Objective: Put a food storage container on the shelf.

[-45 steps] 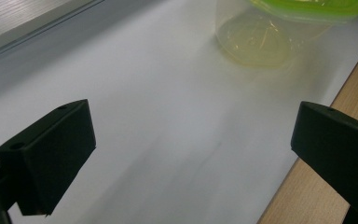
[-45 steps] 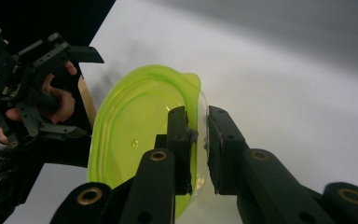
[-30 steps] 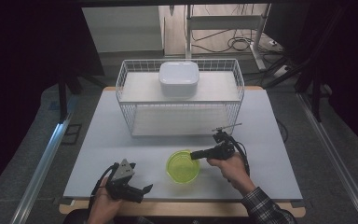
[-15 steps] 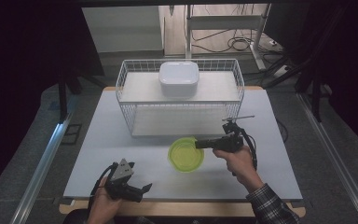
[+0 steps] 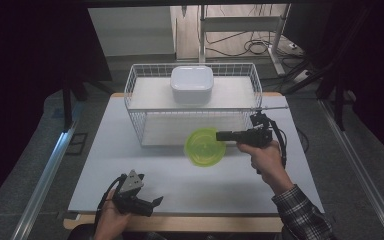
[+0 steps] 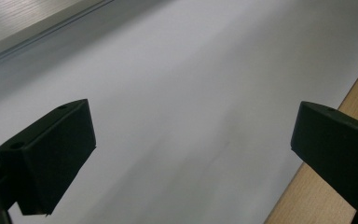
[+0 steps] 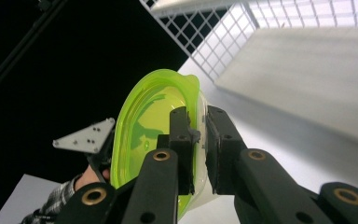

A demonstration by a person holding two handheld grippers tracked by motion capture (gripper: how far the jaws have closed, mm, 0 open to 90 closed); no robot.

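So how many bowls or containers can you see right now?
2: a lime-green translucent plastic bowl clamped by the right gripper in front of the white wire rack, and a white rounded-square container on the rack's top.

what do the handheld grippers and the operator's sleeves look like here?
Both are black pistol-style units with two blocky black jaws. The left gripper carries a grey three-cornered plate with small holes on top and trails a black cable. The right gripper has brass-coloured pivot pins on its jaw linkages, seen in the right gripper view, plus a looping black cable and a thin metal rod. The right sleeve is dark plaid.
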